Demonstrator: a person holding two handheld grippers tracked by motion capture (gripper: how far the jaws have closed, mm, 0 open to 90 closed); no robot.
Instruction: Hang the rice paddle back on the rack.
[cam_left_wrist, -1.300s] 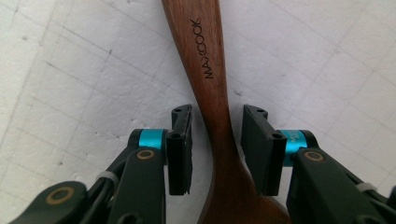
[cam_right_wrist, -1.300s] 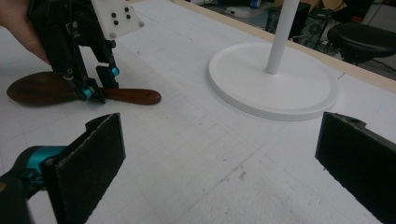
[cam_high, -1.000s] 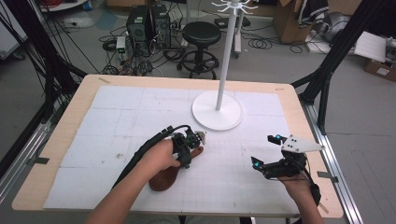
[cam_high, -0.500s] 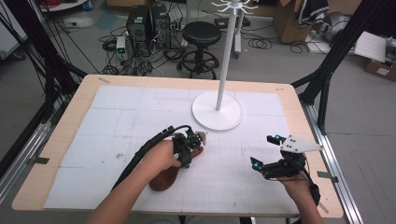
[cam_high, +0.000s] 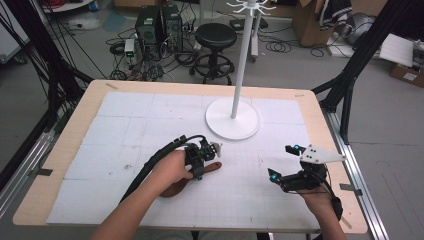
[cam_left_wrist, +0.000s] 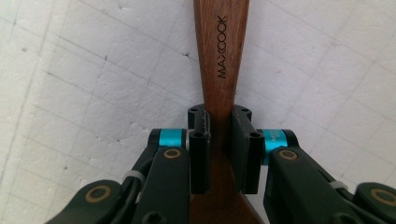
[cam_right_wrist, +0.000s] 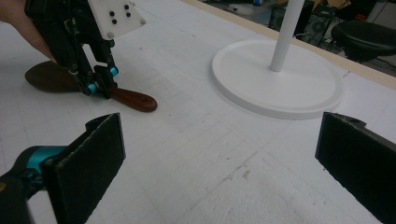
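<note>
Two tongs: left (cam_left_wrist: 219, 140) closing on spoon handle (cam_left_wrist: 220, 60) (MAXCOOK) — right (cam_right_wrist: 219, 158) agape.

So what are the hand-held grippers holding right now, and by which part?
The left hand-held gripper has been closing on the wooden spoon, its jaws on the handle near the bowl. The right hand-held gripper is open and holds nothing.

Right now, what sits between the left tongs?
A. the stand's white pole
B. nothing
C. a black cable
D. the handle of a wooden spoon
D: in the left gripper view the left tongs have been closing on the wooden spoon handle.
</note>
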